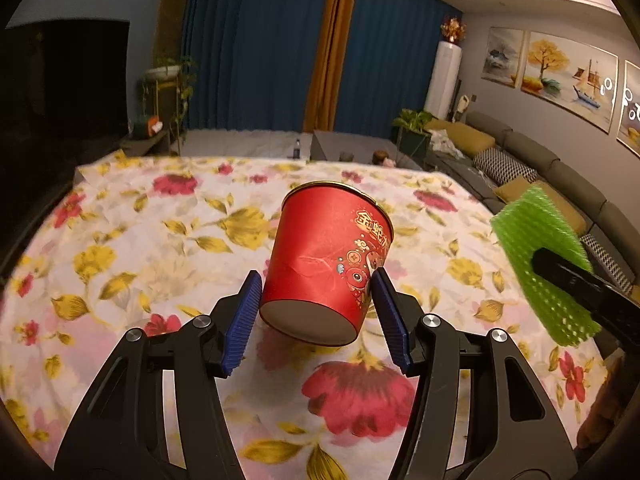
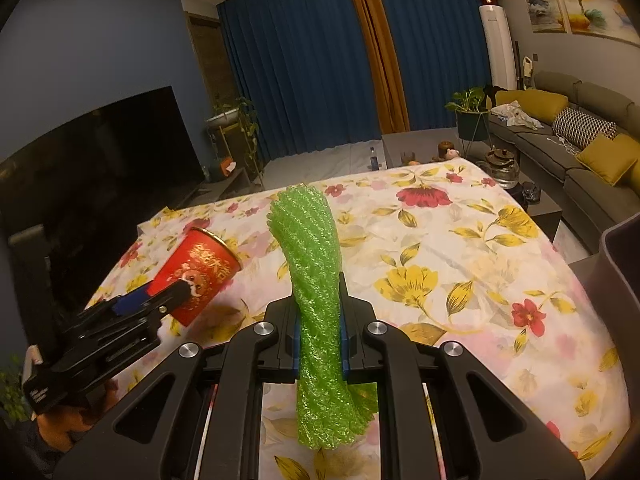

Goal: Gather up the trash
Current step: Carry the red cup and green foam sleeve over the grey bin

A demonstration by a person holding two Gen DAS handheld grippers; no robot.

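1. The left gripper (image 1: 316, 292) points slightly downward, its blue pads (image 1: 243, 320) pressed on either side of a red cup (image 1: 328, 256).
2. The right gripper (image 2: 319, 320), beside it, has its jaws clamped narrowly on a green foam net (image 2: 316, 280).

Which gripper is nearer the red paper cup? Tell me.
Left. The left gripper grips the red paper cup between its pads; the right gripper, off to its right, holds green foam netting.

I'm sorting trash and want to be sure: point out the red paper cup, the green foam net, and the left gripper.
red paper cup (image 1: 320, 256): left wrist view, side wall.
green foam net (image 2: 316, 280): right wrist view, middle stretch above the pads.
left gripper (image 1: 316, 316): left wrist view, midway between its fingertips.
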